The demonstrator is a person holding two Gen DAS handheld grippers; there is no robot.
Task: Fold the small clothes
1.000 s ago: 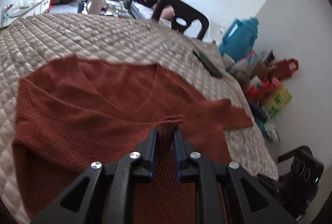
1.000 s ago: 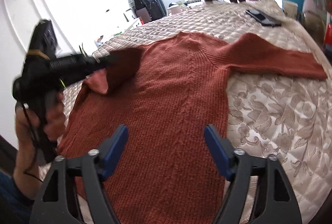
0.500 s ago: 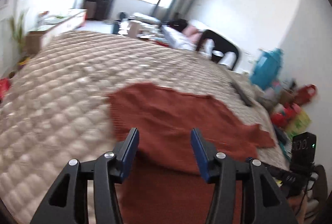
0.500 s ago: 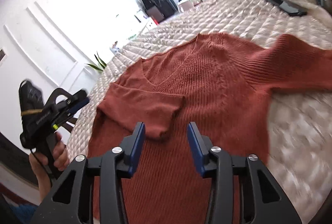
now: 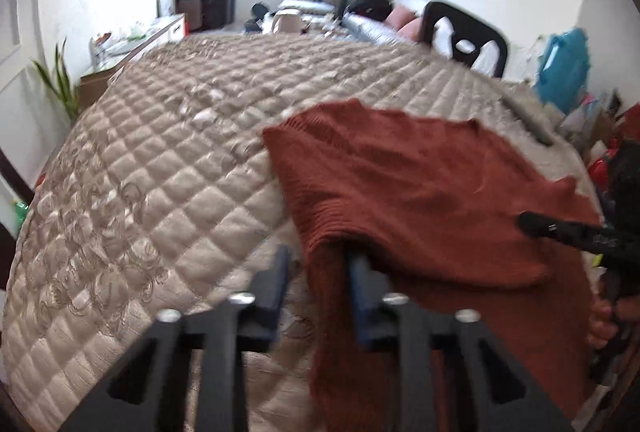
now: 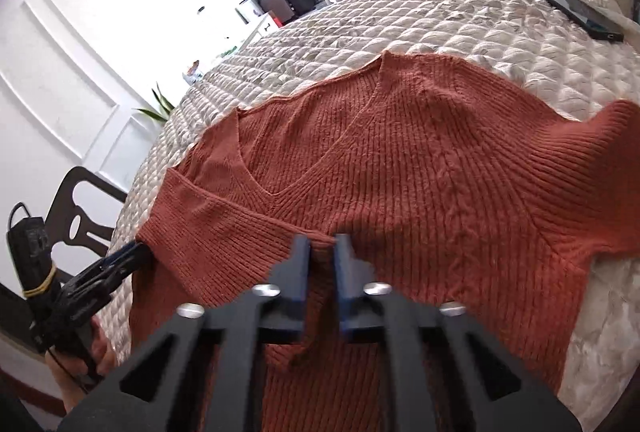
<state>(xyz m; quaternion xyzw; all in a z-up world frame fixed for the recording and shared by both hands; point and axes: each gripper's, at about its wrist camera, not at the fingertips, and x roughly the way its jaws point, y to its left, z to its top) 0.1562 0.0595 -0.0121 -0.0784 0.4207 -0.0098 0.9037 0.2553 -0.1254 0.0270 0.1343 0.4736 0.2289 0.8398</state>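
A rust-red knit sweater (image 6: pixel 400 172) lies face up on the quilted bed (image 5: pixel 160 192). Its left sleeve (image 6: pixel 220 216) is folded across the chest, and the other sleeve reaches off to the right. My right gripper (image 6: pixel 322 256) is closing, and its pads pinch the folded sleeve's cuff. My left gripper (image 5: pixel 318 272) is also closing. The sweater's (image 5: pixel 420 192) side edge runs between its fingers, with a strip of quilt showing beside the left finger. In each wrist view the other gripper shows at the garment's side: the left gripper (image 6: pixel 132 254) and the right gripper (image 5: pixel 524 222).
A dark phone (image 6: pixel 576 12) lies on the quilt beyond the sweater. A black chair (image 5: pixel 468 36) stands at the far side of the bed, another black chair (image 6: pixel 80 208) at the near left. A teal bag (image 5: pixel 568 60) and clutter fill the right corner.
The left gripper let the sleeve drop across the chest, opened, swung to the sweater's side edge and narrowed again. The right gripper moved in and went from wide open to pinching the cuff.
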